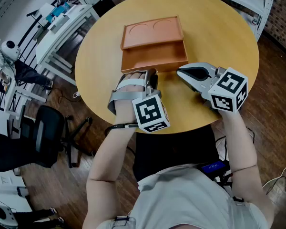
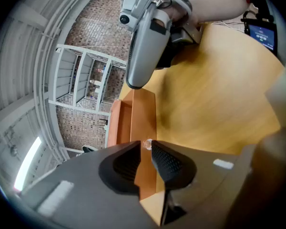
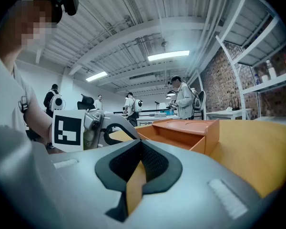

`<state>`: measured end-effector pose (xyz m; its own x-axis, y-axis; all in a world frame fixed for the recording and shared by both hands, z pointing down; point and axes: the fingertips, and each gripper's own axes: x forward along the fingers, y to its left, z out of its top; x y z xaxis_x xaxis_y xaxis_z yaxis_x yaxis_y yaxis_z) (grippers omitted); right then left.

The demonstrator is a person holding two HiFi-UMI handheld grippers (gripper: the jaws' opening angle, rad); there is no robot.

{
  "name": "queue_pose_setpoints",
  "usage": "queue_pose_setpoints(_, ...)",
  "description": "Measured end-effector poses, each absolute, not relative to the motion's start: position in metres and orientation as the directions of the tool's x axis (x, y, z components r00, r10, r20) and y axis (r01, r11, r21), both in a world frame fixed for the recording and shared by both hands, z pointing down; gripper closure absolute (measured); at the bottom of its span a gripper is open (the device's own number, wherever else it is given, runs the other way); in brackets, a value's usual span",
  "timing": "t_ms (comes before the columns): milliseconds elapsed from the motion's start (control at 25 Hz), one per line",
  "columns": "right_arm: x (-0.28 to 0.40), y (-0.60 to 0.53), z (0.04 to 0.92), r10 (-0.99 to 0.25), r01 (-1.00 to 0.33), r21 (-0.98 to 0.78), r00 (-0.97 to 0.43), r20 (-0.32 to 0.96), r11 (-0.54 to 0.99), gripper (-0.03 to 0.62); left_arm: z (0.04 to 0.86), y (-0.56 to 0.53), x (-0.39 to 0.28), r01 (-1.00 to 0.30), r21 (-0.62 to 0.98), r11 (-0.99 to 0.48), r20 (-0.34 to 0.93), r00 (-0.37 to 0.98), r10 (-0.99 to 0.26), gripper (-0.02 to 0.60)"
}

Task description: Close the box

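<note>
An orange box [image 1: 151, 32] lies on the round wooden table [image 1: 214, 27], its drawer [image 1: 155, 58] pulled out toward me. My left gripper [image 1: 140, 73] is at the drawer's front wall [image 2: 144, 111], its jaws drawn close around a small clear knob [image 2: 147, 143]. To the right of the drawer front, my right gripper [image 1: 180, 72] rests low over the table, shut and holding nothing. In the right gripper view the box [image 3: 188, 128] stands ahead and the left gripper [image 3: 107, 128] is on the left. The right gripper [image 2: 133, 82] shows at the top of the left gripper view.
The table's near edge [image 1: 181, 128] runs just under both hands. A black office chair [image 1: 43, 135] stands on the floor to the left, white tables [image 1: 62, 27] at the far left. Several people stand far off in the right gripper view.
</note>
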<state>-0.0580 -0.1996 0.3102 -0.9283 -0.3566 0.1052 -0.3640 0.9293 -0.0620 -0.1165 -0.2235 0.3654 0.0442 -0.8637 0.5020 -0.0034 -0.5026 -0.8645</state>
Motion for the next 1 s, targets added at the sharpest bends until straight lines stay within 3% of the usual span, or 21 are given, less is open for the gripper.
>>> queue_pose_setpoints(320, -0.054, -0.198, 0.313, -0.353, -0.361, -0.06, -0.929, 0.107, 0.931, 0.592, 0.381, -0.227, -0.114, 0.053, -0.86, -0.507, 0.508, -0.009, -0.862, 0.497)
queue_pose_setpoints(640, -0.055, -0.198, 0.313, -0.353, -0.36, -0.059, -0.93, 0.107, 0.931, 0.592, 0.382, -0.235, -0.118, 0.102, -0.898, -0.428, 0.427, -0.034, -0.903, 0.518)
queue_pose_setpoints(1000, -0.054, -0.199, 0.313, -0.355, -0.362, -0.061, -0.929, 0.107, 0.93, 0.592, 0.381, -0.233, -0.121, 0.078, -0.898, -0.434, 0.433, -0.032, -0.901, 0.518)
